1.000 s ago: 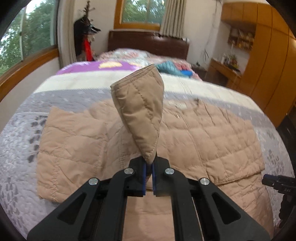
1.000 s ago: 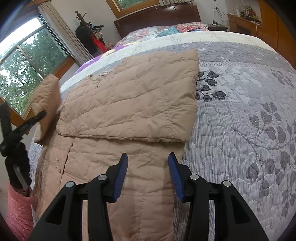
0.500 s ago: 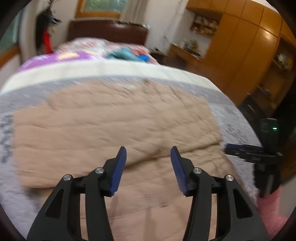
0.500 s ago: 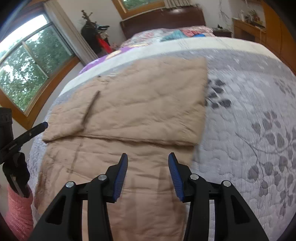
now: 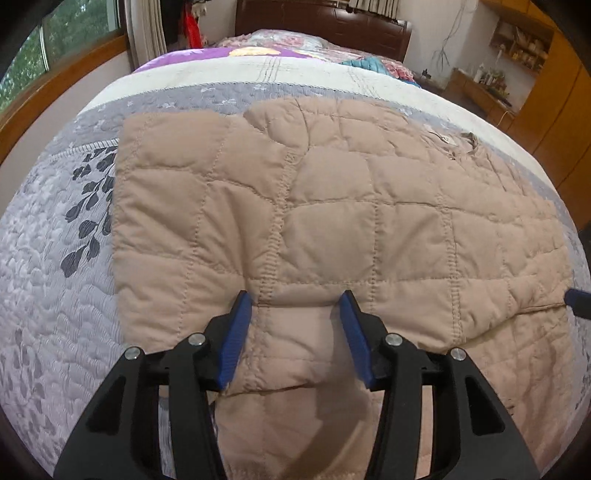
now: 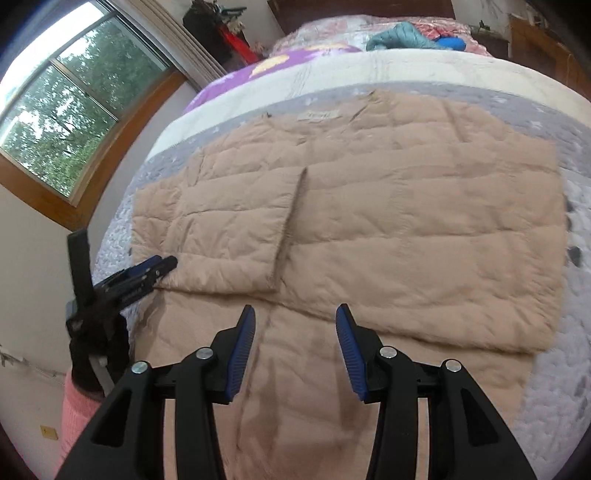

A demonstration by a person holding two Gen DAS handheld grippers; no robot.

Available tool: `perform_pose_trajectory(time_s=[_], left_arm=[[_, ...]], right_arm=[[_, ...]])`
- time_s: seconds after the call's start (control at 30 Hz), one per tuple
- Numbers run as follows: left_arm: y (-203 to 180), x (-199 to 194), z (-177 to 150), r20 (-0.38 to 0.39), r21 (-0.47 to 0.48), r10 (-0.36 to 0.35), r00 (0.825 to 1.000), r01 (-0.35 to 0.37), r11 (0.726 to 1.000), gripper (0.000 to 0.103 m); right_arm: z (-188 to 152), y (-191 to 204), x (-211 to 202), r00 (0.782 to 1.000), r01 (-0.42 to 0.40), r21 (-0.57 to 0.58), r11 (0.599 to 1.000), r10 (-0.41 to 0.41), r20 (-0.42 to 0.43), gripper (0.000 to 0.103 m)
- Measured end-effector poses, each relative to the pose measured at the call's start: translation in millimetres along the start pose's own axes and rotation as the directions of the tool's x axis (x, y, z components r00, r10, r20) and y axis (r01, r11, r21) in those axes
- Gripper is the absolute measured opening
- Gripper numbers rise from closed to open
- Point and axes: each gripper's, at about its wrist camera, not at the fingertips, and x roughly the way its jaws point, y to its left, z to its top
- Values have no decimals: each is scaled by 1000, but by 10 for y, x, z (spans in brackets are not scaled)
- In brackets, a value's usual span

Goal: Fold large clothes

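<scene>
Hiding its lower hem behind both claws, the tan quilted padded jacket [image 5: 369, 229] lies flat across the grey leaf-patterned bedspread [image 5: 55, 266], both sleeves folded over its body; its bottom edge runs out of frame at 6 o'clock. The left gripper [image 5: 293, 332] has just been opening and now stands spread, its blue pads straddling the folded sleeve's near edge without pinching it; whether the pads brush the fabric cannot be told. The right gripper [image 6: 295, 343] hovers spread and empty above the jacket's lower panel. In the right wrist view the left gripper [image 6: 162, 263] shows at 9 o'clock, held by a pink sleeve [image 6: 79, 406], with the window [image 6: 62, 110] at 10 o'clock. Crumpled teal and blue clothes [image 6: 410, 37] sit at 1 o'clock near the dark wooden headboard [image 5: 325, 26].
</scene>
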Motion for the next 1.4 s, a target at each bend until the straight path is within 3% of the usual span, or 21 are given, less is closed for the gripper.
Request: perform_pose_trajectory(time_s=[0.23,0.33,0.4,0.47,0.6,0.73,0.87,1.0,1.2,1.27,1.4], left_arm=[[61,-50,3,1,-33,-54,999,54,998,49],[131,-205,35,29,-78,-116,993,118,990,47],[246,-407,54,85,-103,-135,987,143,984,47],[336,-569,103,139,-115,-108,984,125,985,47],[425,-698,214,188,-127,-63,980,88,988,46],[298,-591,244,163,-103,-78,984,95,990,46],[78,-394,259,132,-76,-102,986,113,991,45],[-88,-183,279,86,-42,-79,993,83,996,44],[-194,135,210,25,-1,-34,999,34,999,46],[-169,135,216,26,-5,-41,999,41,999,46],[-115,-9,246,43,-23,-56,997,57,998,45]], right_arm=[[322,175,510,997,-45,50,998,48,-63,44],[367,232,713,995,-35,15,999,36,-97,17],[354,241,672,995,-56,-7,998,55,-81,12],[349,215,529,997,-62,-27,998,61,-47,10],[340,90,116,998,-37,-49,998,39,41,10],[279,-88,-238,992,60,-57,997,-53,114,10],[214,-378,-500,983,98,-10,995,-95,160,10],[170,-678,-497,980,124,54,991,-131,149,10],[126,-971,-106,989,130,114,985,-137,60,10],[108,-999,-7,990,125,116,985,-131,46,12],[57,-974,-181,989,121,115,986,-130,74,18]])
